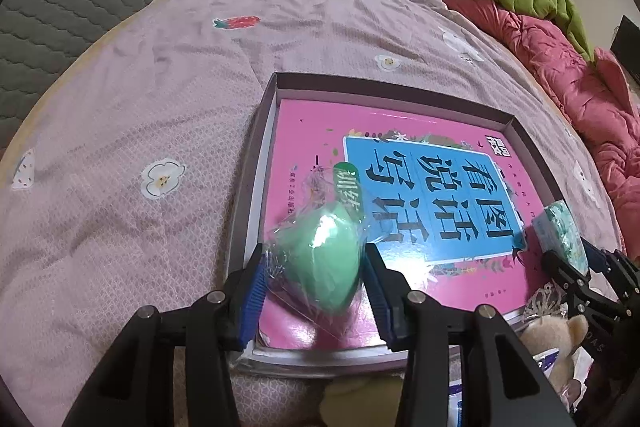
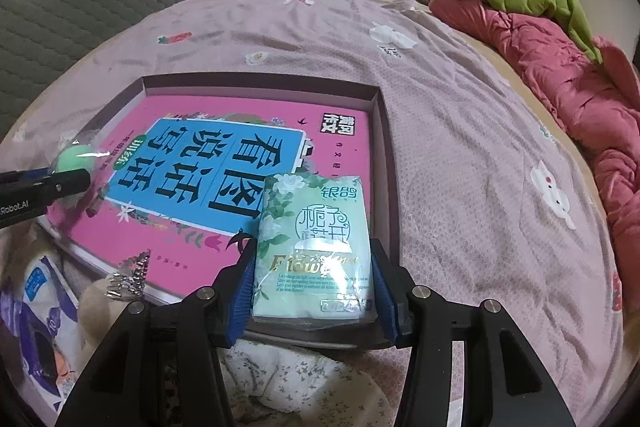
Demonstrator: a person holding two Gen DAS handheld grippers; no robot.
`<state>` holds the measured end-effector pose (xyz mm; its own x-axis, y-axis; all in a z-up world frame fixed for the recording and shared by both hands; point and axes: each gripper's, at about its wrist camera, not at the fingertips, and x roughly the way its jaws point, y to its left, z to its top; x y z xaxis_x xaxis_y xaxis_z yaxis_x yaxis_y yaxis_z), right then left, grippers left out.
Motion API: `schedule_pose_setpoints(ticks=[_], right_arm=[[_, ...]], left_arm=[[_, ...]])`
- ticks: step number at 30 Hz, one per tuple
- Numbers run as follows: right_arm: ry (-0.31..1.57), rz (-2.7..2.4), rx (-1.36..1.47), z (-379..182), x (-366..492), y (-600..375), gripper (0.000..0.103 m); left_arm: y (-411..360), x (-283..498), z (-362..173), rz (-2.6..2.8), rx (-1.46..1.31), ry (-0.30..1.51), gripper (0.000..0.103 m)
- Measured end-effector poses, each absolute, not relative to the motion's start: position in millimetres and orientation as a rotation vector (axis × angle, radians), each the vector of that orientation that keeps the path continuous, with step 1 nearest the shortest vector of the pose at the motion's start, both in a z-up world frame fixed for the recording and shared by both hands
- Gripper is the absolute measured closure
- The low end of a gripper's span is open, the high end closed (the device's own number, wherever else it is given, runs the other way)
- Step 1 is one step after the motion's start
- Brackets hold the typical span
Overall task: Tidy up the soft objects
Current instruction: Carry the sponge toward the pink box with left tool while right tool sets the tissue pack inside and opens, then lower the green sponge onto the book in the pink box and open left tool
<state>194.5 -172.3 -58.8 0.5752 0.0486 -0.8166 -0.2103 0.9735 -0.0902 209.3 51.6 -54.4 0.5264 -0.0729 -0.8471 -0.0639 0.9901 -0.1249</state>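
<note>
A: Left wrist view first. What is the left gripper [image 1: 316, 267] doing?

B: It pinches a green sponge in clear wrap [image 1: 320, 259], blue pads pressed to both sides, over the near left corner of the shallow box [image 1: 276, 83]. The box lies on the lilac bedspread [image 1: 140, 107], and a pink book [image 1: 400, 187] fills its bottom. At the right edge the right gripper [image 1: 576, 259] shows, carrying a pale green pack.

A: And the right wrist view?

B: The right gripper [image 2: 314, 279] clamps a tissue pack [image 2: 312, 243] upright by its long sides, at the box's [image 2: 376, 131] near right corner. The left gripper [image 2: 60, 183] reaches in at the far left with the sponge [image 2: 74, 157]. Near us, outside the box, lie a plush toy [image 2: 96, 303], a blue and white packet [image 2: 40, 291] and a flowered cloth [image 2: 296, 367].

A: Which step, then?

B: Placing, I judge: both items hang low over the book. Next each must settle onto the cover, then the jaws must spread enough to clear the wrap. The sponge's loose film may cling to a pad.
</note>
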Motion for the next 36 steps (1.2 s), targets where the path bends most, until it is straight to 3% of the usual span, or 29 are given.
schedule_pose_setpoints(ticks=[19, 36], right_arm=[[0.898, 0.151, -0.165, -43.7, 190.5, -177.9, 0.032], [0.894, 0.133, -0.145, -42.6, 191.2, -188.9, 0.031]], left_arm=[[50.8, 208.3, -54.0, -0.019, -0.142, 1.025, 0.056], [49.3, 207.0, -52.2, -0.032, -0.135, 1.013, 0.052]])
